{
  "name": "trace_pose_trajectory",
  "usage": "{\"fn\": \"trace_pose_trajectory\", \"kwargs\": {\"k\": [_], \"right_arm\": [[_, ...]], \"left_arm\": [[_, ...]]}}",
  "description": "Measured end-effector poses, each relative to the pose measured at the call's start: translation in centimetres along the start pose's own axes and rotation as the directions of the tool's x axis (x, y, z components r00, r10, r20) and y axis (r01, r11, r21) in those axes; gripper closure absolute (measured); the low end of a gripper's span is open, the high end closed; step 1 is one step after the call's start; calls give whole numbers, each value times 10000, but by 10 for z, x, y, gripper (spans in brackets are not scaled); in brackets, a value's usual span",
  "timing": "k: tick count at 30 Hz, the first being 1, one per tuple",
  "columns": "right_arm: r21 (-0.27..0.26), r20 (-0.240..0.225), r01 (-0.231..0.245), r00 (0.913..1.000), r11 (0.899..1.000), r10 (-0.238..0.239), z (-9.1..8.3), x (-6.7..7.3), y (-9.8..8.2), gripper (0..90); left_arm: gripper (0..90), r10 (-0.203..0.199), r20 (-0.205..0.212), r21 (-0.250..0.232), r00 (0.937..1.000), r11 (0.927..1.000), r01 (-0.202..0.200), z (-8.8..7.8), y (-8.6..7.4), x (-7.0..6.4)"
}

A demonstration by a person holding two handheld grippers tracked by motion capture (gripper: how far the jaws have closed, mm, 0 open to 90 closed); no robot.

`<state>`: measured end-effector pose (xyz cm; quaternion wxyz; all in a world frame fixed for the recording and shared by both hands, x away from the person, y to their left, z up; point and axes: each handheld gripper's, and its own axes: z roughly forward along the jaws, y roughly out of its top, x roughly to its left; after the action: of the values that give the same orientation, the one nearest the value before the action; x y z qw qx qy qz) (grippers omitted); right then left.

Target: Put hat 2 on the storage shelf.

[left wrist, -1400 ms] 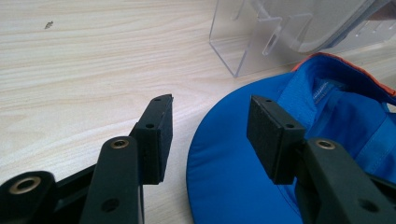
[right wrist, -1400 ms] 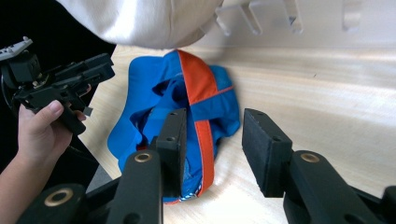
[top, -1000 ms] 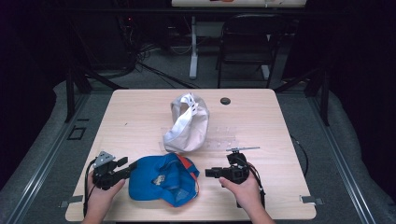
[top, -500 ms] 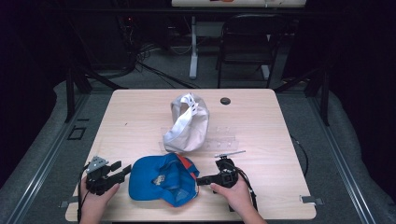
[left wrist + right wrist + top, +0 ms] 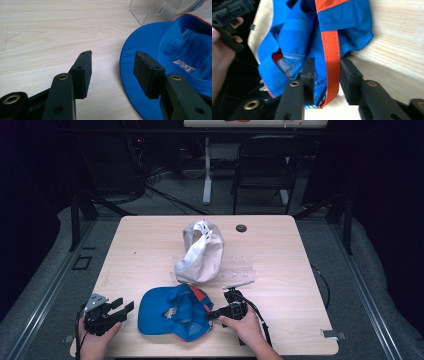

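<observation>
One blue cap [image 5: 175, 312] lying crown-down at the near edge of the worktop [image 5: 145, 250], brim toward the person's left, orange strap [image 5: 332, 50] at the back toward the right. Right tongs [image 5: 216, 313] at the cap's rear edge, jaws set either side of the orange strap and folded blue cloth; in the right gripper view [image 5: 325, 75] one jaw against the fabric, a sliver of gap beside the other, so closing rather than clamped, by the look of it. Left tongs [image 5: 120, 307] spread wide, just beside the brim [image 5: 130, 75] but apart from it, low over the wood. Probably the grasping step: rear taken first, brim next. Next move calls for finishing the squeeze on the strap, then sliding the left tongs rightward so the brim's rim sits between its jaws. Farther back, white cap [image 5: 202, 252] on a clear stand [image 5: 240, 270], small black disc [image 5: 241, 228] beyond.

Against a second ago: right tongs brought in from clear of the cap onto its rear edge; left tongs drawn lower and nearer the worktop's front edge.
</observation>
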<state>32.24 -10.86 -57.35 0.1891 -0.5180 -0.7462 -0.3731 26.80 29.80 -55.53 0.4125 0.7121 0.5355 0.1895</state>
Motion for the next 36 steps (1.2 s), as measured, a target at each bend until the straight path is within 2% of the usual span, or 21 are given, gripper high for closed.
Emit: {"fn": "trace_pose_trajectory", "kwargs": {"k": [1,3,4,5,6,7,10,19,20,25,27,29,30,31,33,34,36], "right_arm": [[3,-409,-139,9991,9999,139,-1,-1,0,710],[48,-554,-151,9983,9999,153,-1,0,1,719],[123,-891,-98,9960,9999,108,-4,0,1,734],[123,-891,-98,9960,9999,108,-4,0,1,734],[44,-1018,-341,9942,9994,344,-5,2,0,764],[209,-1133,-116,9935,9997,139,-6,0,1,769],[252,-1225,-280,9920,9993,309,-7,0,0,774],[46,-1185,-544,9915,9985,545,-13,2,1,777],[-29,-1309,-595,9897,9982,586,-18,3,1,778],[-124,-1241,-623,9904,9980,603,-28,5,0,778],[-157,-1239,-801,9893,9967,775,-34,5,0,779],[-70,-908,-954,9914,9954,944,-43,5,0,779],[-70,-908,-954,9914,9954,944,-43,5,0,779],[-16,-659,-1031,9925,9947,1027,-51,4,-1,779],[-24,-622,-1111,9919,9938,1107,-53,4,-2,780],[110,-537,-1122,9922,9936,1126,-57,4,-2,779],[51,-310,-1254,9916,9921,1255,-69,3,-3,779]], "left_arm": [[494,0,-6,-17,10000,10000,0,0,0,0],[493,-6,-10,-1,10000,10000,6,-2,-1,1],[493,-22,-32,19,10000,10000,22,-2,-1,2],[493,-22,-32,19,10000,10000,22,-2,-1,2],[493,-32,-47,31,10000,10000,32,-2,-1,2],[493,-20,-41,37,10000,10000,20,-1,-1,2],[492,48,-19,58,10000,10000,-48,0,-1,1],[493,56,-4,-15,10000,10000,-56,0,0,0],[493,31,0,-83,10000,10000,-31,0,1,1],[493,46,110,-90,9999,9999,-45,3,2,0],[492,120,161,-30,9998,9999,-119,4,4,-1],[492,177,194,-45,9997,9998,-176,6,6,-2],[492,242,117,-96,9996,9997,-241,7,7,-2],[491,361,65,-173,9993,9992,-359,8,9,-1],[491,355,78,-127,9993,9993,-354,9,12,1],[491,292,109,-186,9995,9994,-290,11,13,2],[491,204,176,-127,9996,9997,-202,13,14,5]]}}
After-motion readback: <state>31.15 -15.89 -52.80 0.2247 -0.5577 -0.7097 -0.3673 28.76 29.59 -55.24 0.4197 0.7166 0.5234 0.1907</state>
